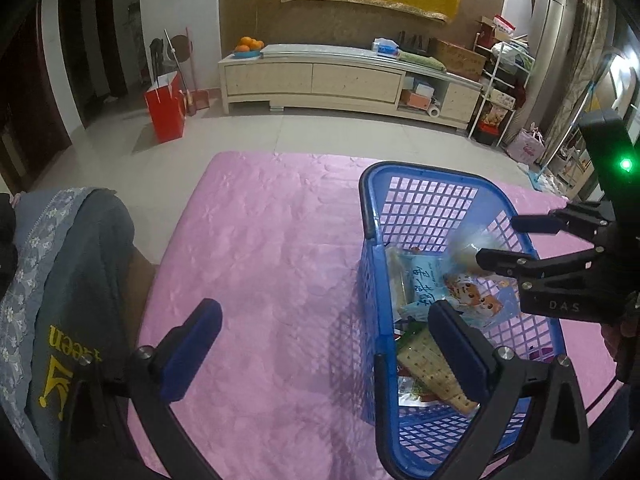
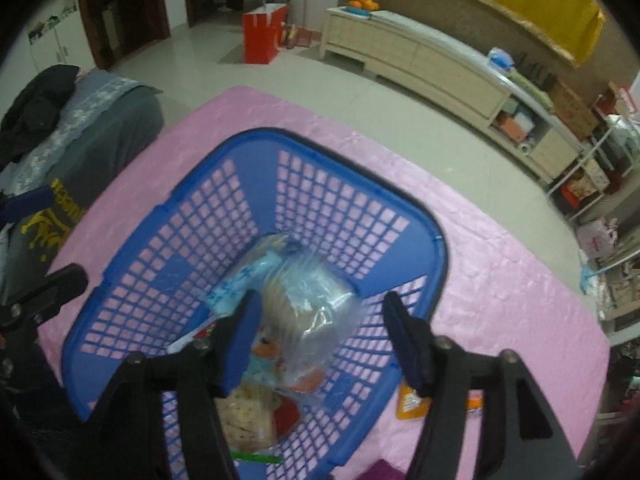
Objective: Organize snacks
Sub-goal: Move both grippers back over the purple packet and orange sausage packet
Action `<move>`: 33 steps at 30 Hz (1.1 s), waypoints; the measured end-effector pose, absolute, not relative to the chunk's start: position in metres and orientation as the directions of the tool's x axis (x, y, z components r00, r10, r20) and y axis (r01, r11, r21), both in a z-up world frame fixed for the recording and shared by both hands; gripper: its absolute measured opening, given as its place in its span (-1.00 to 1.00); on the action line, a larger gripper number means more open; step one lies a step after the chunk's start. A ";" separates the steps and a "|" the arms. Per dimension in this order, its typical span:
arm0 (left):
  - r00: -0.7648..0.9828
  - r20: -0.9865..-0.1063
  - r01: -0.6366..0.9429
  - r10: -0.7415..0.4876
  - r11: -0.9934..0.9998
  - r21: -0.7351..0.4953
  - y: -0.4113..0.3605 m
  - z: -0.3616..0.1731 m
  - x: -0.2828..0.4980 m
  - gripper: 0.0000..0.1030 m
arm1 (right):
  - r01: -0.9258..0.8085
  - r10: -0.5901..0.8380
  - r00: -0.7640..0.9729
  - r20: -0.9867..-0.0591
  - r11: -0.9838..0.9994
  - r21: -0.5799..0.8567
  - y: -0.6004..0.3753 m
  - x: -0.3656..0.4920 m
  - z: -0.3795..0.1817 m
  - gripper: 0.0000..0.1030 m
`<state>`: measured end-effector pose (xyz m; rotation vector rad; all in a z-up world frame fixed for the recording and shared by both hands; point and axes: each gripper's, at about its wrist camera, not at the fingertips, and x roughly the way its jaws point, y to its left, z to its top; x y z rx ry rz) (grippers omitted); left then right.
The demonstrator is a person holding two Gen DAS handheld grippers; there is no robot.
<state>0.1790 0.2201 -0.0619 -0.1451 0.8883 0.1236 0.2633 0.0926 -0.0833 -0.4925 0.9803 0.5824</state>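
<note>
The blue basket point(image 2: 352, 216) on the pink cloth point(image 1: 260, 240) already holds several snack packets point(image 2: 296, 312), so I judge the sorting mostly done. An orange packet point(image 2: 408, 402) lies outside. My right gripper point(image 2: 320, 340) and left gripper point(image 1: 324, 344) both gape, empty.

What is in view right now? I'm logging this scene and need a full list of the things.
Basket: one, blue plastic lattice, on the pink cloth.
Clear snack bag: one, transparent, inside the basket between the right gripper's fingers.
Light-blue packets: at least two, in the basket.
Cracker pack: one, beige, in the basket's near end.
Orange packet: one, on the cloth beside the basket.
Pink cloth: one, covering the table.
Grey garment: one, left of the table.
Red bag: one, on the floor.
Oranges: several, on the cabinet.
Left gripper: open, empty.
Right gripper: open, over the basket.
</note>
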 end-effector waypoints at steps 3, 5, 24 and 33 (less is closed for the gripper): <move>0.630 -0.776 -0.153 0.040 0.985 -0.073 0.215 -0.060 0.175 0.98 | -0.652 0.259 0.453 -0.853 0.749 -0.119 0.084 0.253 -0.072 0.57; 0.637 -0.770 -0.147 0.033 0.986 -0.079 0.210 -0.056 0.172 0.98 | -0.662 0.267 0.448 -0.853 0.740 -0.116 0.078 0.246 -0.065 0.58; 0.675 -0.738 -0.024 -0.003 0.999 -0.027 0.079 -0.013 0.136 0.98 | -0.560 0.253 0.523 -0.814 0.822 -0.105 -0.068 0.195 -0.020 0.70; 0.667 -0.742 0.064 -0.067 0.997 -0.032 0.016 -0.021 0.140 0.98 | -0.542 0.253 0.531 -0.809 0.835 -0.094 -0.132 0.187 -0.029 0.70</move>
